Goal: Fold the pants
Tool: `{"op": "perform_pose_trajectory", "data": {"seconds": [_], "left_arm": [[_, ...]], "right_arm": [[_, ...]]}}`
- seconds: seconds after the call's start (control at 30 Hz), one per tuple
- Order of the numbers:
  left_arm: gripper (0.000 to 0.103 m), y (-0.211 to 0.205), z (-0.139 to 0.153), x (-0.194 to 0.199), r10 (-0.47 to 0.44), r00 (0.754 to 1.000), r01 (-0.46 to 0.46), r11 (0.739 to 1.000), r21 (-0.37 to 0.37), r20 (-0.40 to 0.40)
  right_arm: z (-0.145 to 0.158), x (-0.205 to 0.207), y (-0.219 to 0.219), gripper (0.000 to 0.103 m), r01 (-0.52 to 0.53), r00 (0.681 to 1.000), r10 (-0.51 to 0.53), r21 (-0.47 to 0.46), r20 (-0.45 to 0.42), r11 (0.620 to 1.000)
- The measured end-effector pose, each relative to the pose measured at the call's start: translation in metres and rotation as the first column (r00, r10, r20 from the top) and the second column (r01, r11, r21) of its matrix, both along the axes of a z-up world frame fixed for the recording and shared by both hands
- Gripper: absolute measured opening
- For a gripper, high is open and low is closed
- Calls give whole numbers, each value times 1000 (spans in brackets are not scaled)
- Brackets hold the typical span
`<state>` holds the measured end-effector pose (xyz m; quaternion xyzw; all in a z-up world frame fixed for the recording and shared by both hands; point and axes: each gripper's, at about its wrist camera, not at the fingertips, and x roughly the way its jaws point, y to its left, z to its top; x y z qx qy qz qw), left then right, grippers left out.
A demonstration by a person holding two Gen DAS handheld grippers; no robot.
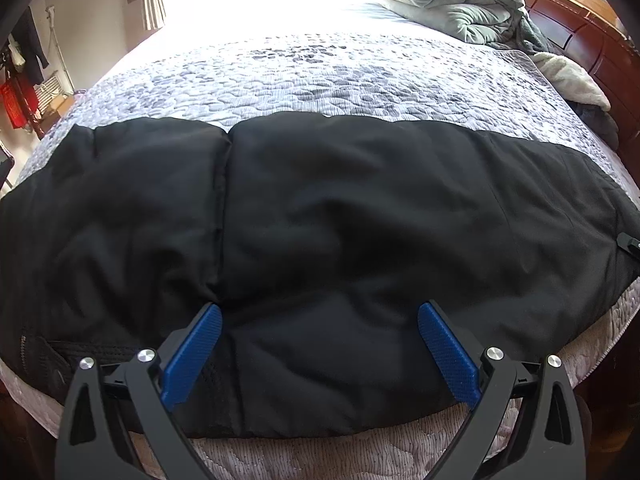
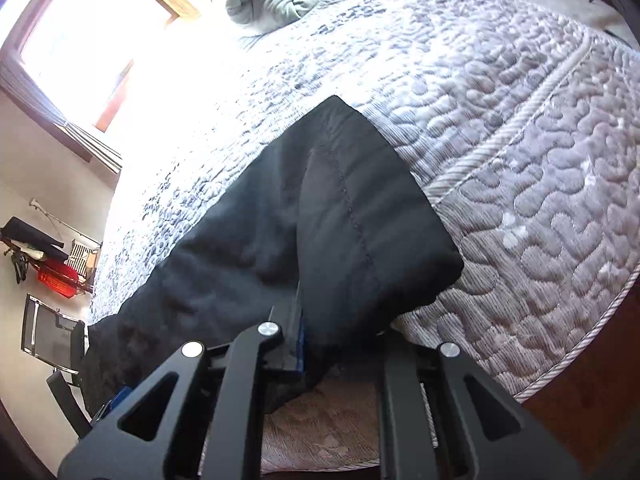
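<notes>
Left wrist view: black padded fabric pants (image 1: 320, 240) lay spread across the grey quilted bedspread (image 1: 320, 80), near its front edge. The left gripper (image 1: 320, 316) hovered over them, blue-padded fingers (image 1: 192, 356) wide apart. The right gripper (image 2: 298, 320) was pinched closed on the pants' edge.

Quilted grey bedspread (image 1: 320, 80) — crumpled grey comforter (image 1: 460, 0) by wooden headboard (image 1: 580, 28), sunlit window (image 2: 80, 28).
</notes>
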<state>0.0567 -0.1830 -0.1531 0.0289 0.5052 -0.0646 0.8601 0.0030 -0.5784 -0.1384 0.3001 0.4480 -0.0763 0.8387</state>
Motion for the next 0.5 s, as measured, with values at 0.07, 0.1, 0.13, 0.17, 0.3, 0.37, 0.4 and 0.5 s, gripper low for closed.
{"op": "perform_pose_trajectory", "data": {"seconds": [0.07,0.1,0.13,0.17,0.3,0.37,0.4,0.5], "left_arm": [[99,0,0,0,-6,1000,6,1000,6,-1],[99,0,1,0,-14,1000,14,1000,2,-5],[99,2,3,0,-21,1000,21,1000,-4,-11],[99,5,6,1,-26,1000,26,1000,-6,-14],[99,32,24,0,7,999,-8,1000,11,34],[99,49,34,0,29,998,-31,999,31,61],[99,57,37,0,39,997,-43,998,44,71],[99,86,46,-2,91,991,-96,994,56,96]], "right_arm": [[-12,10,-1,10,-3,997,0,-36,-76,999],[-18,13,-2,10,6,996,-9,-31,-91,999],[-18,13,-1,10,16,996,-18,-25,-85,1000],[-16,15,6,9,22,997,-24,-23,-76,999],[16,10,16,9,15,1000,-15,-58,-2,998],[40,15,34,9,-14,999,19,-102,42,995],[52,18,47,9,-35,997,44,-126,66,991],[84,25,93,9,-120,983,147,-226,107,967]]}}
